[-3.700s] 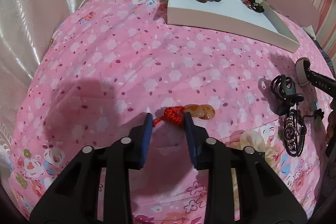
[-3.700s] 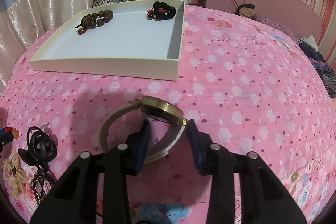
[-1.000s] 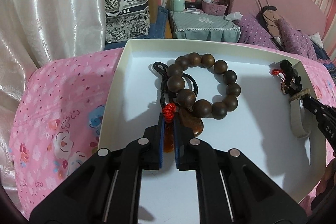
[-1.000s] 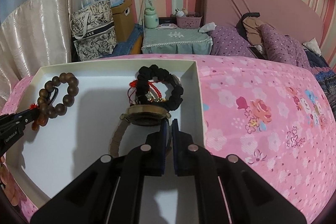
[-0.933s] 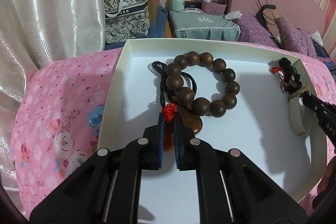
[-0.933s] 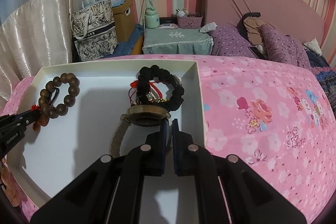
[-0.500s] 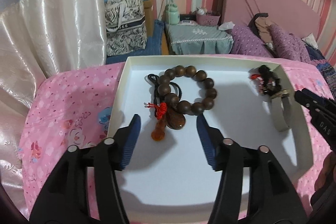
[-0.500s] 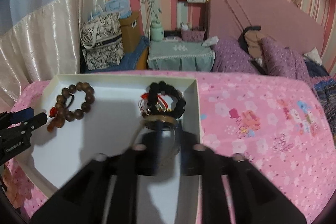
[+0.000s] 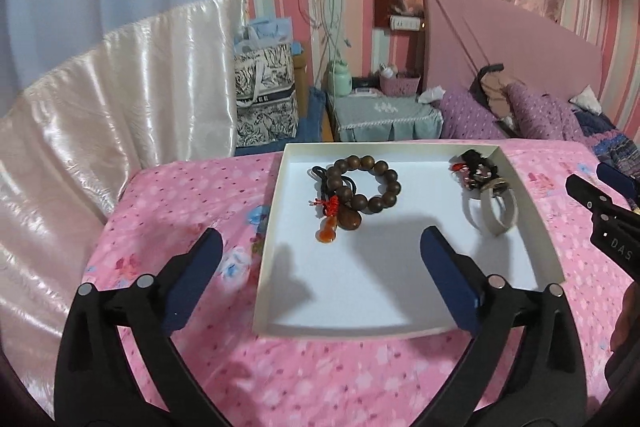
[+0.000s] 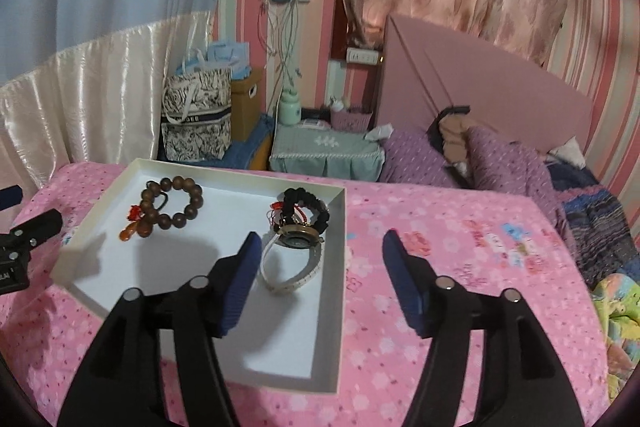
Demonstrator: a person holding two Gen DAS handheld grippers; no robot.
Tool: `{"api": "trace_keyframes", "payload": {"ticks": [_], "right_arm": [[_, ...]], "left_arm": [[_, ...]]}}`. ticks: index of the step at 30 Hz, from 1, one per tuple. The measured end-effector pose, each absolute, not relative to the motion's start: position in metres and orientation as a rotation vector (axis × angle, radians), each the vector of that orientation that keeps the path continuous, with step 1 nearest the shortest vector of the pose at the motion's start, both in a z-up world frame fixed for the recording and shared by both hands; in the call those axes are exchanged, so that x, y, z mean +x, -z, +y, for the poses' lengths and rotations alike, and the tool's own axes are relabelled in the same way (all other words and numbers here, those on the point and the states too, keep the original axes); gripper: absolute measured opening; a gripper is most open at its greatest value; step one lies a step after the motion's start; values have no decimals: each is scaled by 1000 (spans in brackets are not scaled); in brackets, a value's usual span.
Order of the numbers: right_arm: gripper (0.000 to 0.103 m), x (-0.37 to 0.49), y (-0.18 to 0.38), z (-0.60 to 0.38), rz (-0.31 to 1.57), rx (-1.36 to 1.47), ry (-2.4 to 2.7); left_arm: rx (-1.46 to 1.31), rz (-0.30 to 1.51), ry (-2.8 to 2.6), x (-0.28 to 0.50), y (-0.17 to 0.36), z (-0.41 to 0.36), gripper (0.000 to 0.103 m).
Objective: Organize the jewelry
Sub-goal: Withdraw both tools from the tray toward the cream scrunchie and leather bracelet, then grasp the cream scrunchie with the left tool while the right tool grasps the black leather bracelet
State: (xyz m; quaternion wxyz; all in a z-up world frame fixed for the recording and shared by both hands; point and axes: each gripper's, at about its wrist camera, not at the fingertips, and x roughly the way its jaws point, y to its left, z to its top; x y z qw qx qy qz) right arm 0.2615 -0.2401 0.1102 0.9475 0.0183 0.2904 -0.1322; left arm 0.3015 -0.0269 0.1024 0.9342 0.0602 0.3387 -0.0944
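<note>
A white tray [image 9: 400, 327] lies on the pink bedspread. In it lie a brown bead bracelet [image 9: 368, 183], an orange pendant with a red cord [image 9: 328, 231] beside it, a black bracelet [image 9: 476, 167] and a watch with a pale strap [image 9: 494, 211]. My left gripper [image 9: 320, 279] is open and empty, raised above the tray's near left part. My right gripper [image 10: 318, 285] is open and empty, raised above the tray's right wall [image 10: 340, 267], with the watch [image 10: 298, 251] just beyond its left finger. The pendant [image 10: 130, 231] and bead bracelet [image 10: 176, 203] show in the right wrist view too.
The pink floral bedspread [image 9: 192, 211] surrounds the tray. Satin curtains [image 9: 100, 115] hang on the left. Beyond the bed stand a patterned bag [image 9: 264, 95], a small covered table [image 9: 384, 115] and the pink headboard [image 9: 512, 35]. Purple pillows [image 10: 500, 163] lie at the far right.
Both grippers opened, letting go of the pendant and the watch in the tray, then drew back and up. The pendant and watch now lie free in the tray.
</note>
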Motion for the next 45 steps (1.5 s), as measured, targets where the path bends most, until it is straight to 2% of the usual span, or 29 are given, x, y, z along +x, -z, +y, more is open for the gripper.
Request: {"api": "trace_keyframes", "payload": {"ticks": [3, 8, 10, 24, 45], "right_arm": [[70, 241, -120, -233, 556, 27, 274], [91, 212, -128, -226, 544, 32, 267], [99, 205, -122, -228, 596, 49, 247], [99, 138, -54, -242, 771, 95, 273], [98, 84, -24, -230, 866, 103, 260]], "left_arm": [[91, 675, 197, 279, -109, -17, 100], [80, 667, 180, 246, -113, -6, 100], [75, 674, 182, 232, -113, -2, 100], [72, 778, 209, 167, -75, 9, 100], [38, 877, 203, 124, -40, 25, 100]]}}
